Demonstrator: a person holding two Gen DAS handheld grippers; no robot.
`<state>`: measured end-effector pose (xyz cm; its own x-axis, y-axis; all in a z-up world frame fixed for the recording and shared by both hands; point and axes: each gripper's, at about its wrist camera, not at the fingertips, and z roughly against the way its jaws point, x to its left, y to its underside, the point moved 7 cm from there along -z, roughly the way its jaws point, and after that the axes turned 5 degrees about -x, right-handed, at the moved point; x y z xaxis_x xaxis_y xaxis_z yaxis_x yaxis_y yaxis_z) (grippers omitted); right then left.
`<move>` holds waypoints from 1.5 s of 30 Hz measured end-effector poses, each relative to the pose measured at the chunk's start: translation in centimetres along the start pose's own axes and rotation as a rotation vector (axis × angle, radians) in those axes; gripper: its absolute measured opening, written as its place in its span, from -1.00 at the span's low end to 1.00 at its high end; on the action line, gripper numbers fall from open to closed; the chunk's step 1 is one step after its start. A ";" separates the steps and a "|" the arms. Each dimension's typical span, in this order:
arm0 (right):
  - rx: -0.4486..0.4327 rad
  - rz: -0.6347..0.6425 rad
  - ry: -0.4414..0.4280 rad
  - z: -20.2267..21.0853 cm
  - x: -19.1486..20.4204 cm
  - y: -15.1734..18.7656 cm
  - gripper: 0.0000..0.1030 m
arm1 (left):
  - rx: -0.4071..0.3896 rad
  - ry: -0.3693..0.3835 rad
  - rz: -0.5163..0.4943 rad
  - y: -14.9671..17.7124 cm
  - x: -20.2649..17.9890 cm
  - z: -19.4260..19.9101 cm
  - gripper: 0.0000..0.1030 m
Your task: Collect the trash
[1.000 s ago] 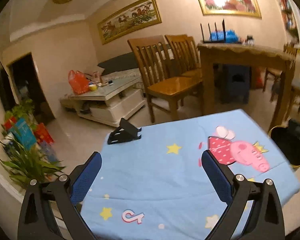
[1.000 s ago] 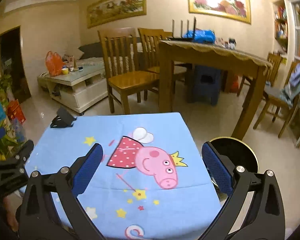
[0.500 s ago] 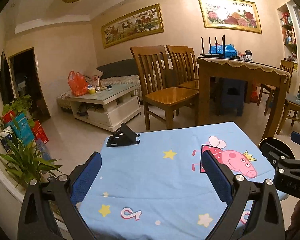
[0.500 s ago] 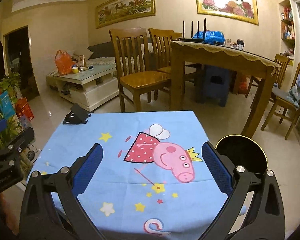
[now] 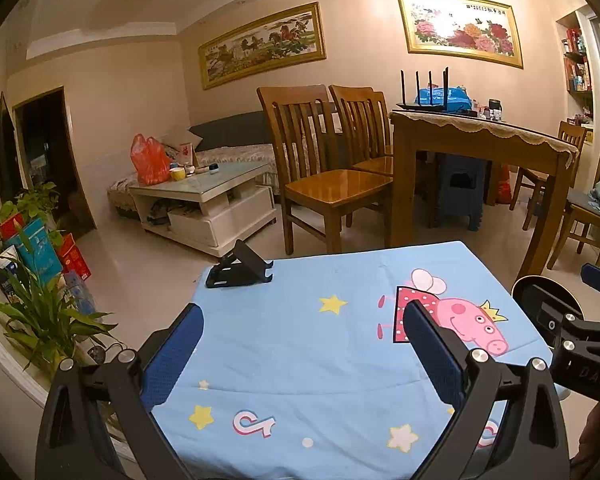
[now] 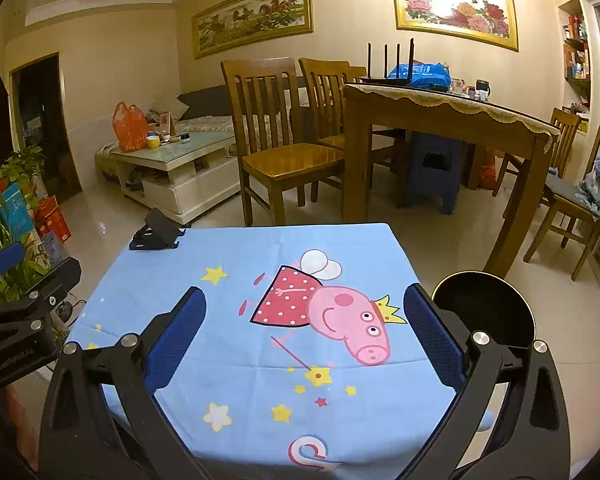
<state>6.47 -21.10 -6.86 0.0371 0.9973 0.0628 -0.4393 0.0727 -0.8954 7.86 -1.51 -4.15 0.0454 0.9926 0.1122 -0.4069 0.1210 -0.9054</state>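
Observation:
A small table under a blue cartoon-pig cloth (image 5: 340, 344) fills the near part of both views; it also shows in the right wrist view (image 6: 236, 272). No loose trash shows on the cloth. A round black bin with a gold rim (image 6: 485, 309) stands on the floor at the table's right side, partly hidden in the left wrist view (image 5: 540, 292). My left gripper (image 5: 302, 330) is open and empty above the cloth's near left. My right gripper (image 6: 305, 309) is open and empty above the cloth's near middle, next to the bin.
A black folding phone stand (image 5: 239, 266) sits at the cloth's far left corner (image 6: 157, 234). Beyond stand wooden chairs (image 5: 324, 176), a dining table (image 5: 480, 140), a white coffee table with an orange bag (image 5: 150, 160), and potted plants (image 5: 40, 316) at left.
Both grippers have pulled back and tilted up a little, so more of the room and cloth shows. The right gripper has come into the left wrist view at right. Both stay open.

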 end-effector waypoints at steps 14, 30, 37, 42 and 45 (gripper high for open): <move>0.005 -0.006 -0.009 0.4 0.0 0.1 0.89 | 0.004 0.005 0.007 0.2 0.4 0.0 0.87; 0.010 -0.008 -0.021 0.7 -0.1 0.1 0.89 | 0.006 0.006 0.008 0.3 0.5 0.0 0.87; 0.012 -0.008 -0.025 0.8 -0.1 0.2 0.89 | 0.006 0.006 0.008 0.2 0.5 0.0 0.87; 0.013 -0.007 -0.027 0.7 -0.2 0.1 0.89 | 0.006 0.005 0.007 0.2 0.5 -0.1 0.87; 0.014 -0.010 -0.029 0.7 -0.1 0.2 0.89 | 0.006 0.007 0.007 0.2 0.6 -0.1 0.87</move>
<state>5.71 -21.17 -6.72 0.0158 0.9963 0.0850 -0.4516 0.0830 -0.8884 7.85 -0.91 -4.30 0.0484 0.9935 0.1028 -0.4131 0.1137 -0.9036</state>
